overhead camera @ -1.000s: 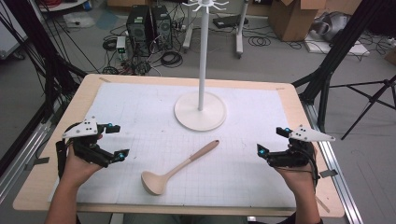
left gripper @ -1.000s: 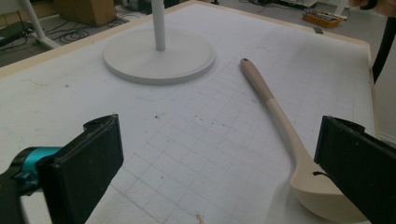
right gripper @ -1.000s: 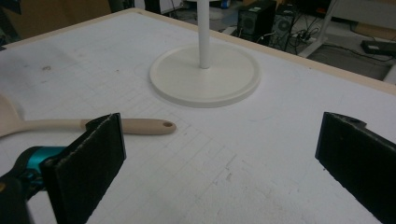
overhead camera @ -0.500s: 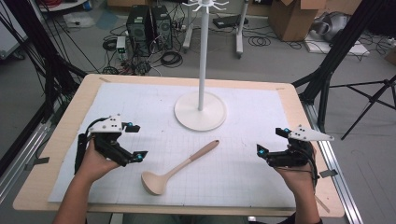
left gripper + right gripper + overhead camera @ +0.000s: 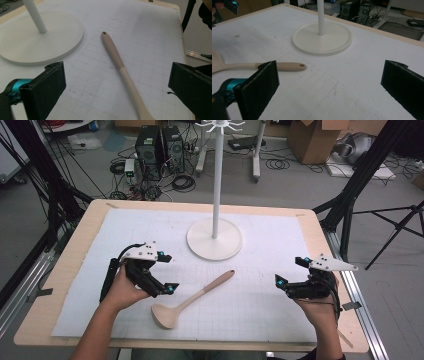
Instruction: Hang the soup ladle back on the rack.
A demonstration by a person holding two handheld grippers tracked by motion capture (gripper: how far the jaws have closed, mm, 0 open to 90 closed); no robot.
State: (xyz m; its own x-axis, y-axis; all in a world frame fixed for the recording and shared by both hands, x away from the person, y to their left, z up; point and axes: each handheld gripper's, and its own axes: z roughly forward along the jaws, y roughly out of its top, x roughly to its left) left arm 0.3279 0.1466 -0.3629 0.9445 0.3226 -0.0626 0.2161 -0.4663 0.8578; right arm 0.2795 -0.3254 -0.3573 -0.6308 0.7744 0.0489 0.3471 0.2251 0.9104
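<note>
- Pale wood, smooth and matte: wooden ladle (image 5: 189,299) lying flat on the white gridded mat (image 5: 260,245), round bowl toward the person, slim handle running up toward the stand base, hanging hole at the handle tip (image 5: 104,33).
- Just beyond the handle tip, apart from it: white stand (image 5: 215,238), a flat round disc with a thin upright pole and small hooks at the top.
- Left gripper (image 5: 162,272) just beside the ladle bowl, on the side away from the other hand; jaws released and spread wide, nothing between them, handle lying in the gap ahead in the left gripper view.
- Right gripper (image 5: 290,276) well apart from the ladle, on the far side of the handle; jaws likewise released and empty.
- Under the mat, light plywood tabletop (image 5: 85,227) with bare edges.
- Likely risk: rounded, tapering handle rolling or skidding on the mat if pinched off-centre; bowl-heavy end probably tipping down if gripped near the tip.
- Possible knock against the stand base if swung carelessly.
</note>
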